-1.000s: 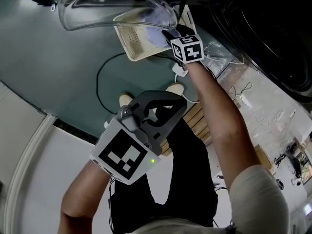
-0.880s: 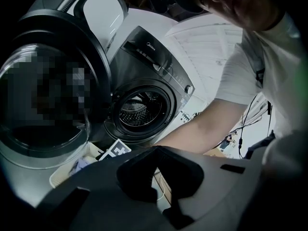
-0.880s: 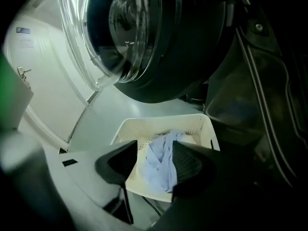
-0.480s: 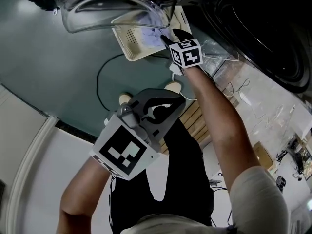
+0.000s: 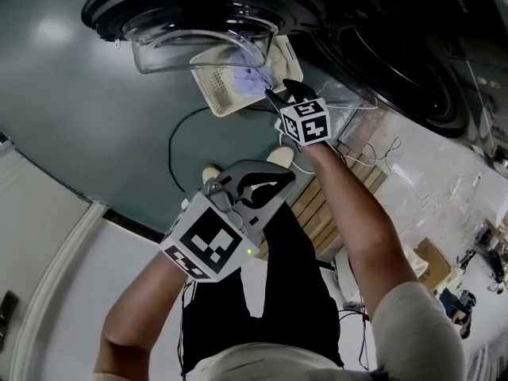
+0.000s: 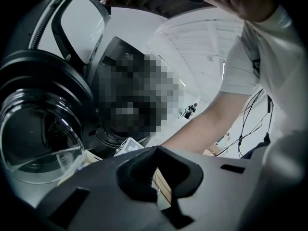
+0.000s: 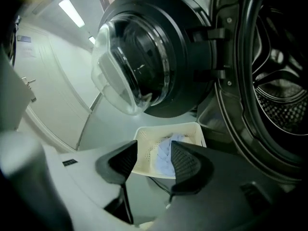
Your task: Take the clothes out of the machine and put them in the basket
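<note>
The washing machine (image 7: 231,81) stands with its door (image 5: 198,34) swung wide, and the ribbed metal drum (image 7: 279,109) shows in the opening. On the green floor (image 5: 95,109) just below sits the cream basket (image 5: 214,82), with a pale blue garment (image 7: 163,158) lying in it. From above, the door's glass bowl hangs over the basket's far edge and covers part of it.

The right gripper (image 7: 154,155) is held above the basket, pointing down at it. Its jaws are spread with nothing between them, and the garment and the basket's perforated wall show through the gap. The left gripper (image 6: 157,153) hangs back nearer the person's body, its tips brought together on nothing.

A black cable (image 5: 171,137) loops across the floor beside the basket. The person's shoes (image 5: 209,173) stand close behind it, next to some wooden slats (image 5: 317,201).
</note>
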`<state>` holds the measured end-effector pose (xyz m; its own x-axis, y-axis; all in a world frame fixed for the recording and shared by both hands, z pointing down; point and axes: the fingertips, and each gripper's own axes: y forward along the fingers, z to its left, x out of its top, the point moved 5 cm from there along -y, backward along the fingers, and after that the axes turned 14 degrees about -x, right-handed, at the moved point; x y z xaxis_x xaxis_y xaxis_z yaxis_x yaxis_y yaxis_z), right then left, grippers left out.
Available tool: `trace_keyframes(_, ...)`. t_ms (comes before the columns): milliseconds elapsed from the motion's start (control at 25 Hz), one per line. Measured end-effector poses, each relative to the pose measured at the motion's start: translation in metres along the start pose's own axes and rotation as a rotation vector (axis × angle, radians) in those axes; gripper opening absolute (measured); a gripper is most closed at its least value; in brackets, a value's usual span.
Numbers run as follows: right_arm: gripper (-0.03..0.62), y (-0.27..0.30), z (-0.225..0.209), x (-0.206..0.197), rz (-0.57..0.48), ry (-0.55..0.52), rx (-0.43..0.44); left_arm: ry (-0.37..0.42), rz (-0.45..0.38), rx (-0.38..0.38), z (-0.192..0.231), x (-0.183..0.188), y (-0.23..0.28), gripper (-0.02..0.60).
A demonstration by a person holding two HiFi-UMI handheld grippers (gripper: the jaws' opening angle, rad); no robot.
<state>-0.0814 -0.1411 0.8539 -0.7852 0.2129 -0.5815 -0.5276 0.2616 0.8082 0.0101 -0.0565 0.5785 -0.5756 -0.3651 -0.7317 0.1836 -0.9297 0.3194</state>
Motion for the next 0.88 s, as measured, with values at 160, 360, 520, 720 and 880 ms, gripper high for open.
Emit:
trace_keyframes(160, 0.21, -0.036, 0.005, 0.012, -0.021, 0.008, -0.004, 0.011, 0.006, 0.004, -0.019, 0.017, -0.01, -0.002)
trace_keyframes(360, 0.21, -0.085, 0.008, 0.022, -0.034, 0.036, -0.012, 0.035, 0.04, 0.004, -0.049, 0.03, -0.024, -0.002)
trace_keyframes(520, 0.21, -0.132, 0.016, 0.026, -0.034, 0.053, -0.012, 0.021, 0.053, -0.007, -0.08, 0.036, -0.037, -0.002)
trace_keyframes(720, 0.21, -0.197, 0.032, 0.042, -0.068, 0.065, -0.01, 0.053, 0.058, 0.0, -0.111, 0.058, -0.055, -0.002)
trace_keyframes(880, 0.21, -0.255, 0.058, 0.06, -0.113, 0.06, 0.004, 0.065, 0.049, 0.003, -0.141, 0.071, -0.078, -0.002)
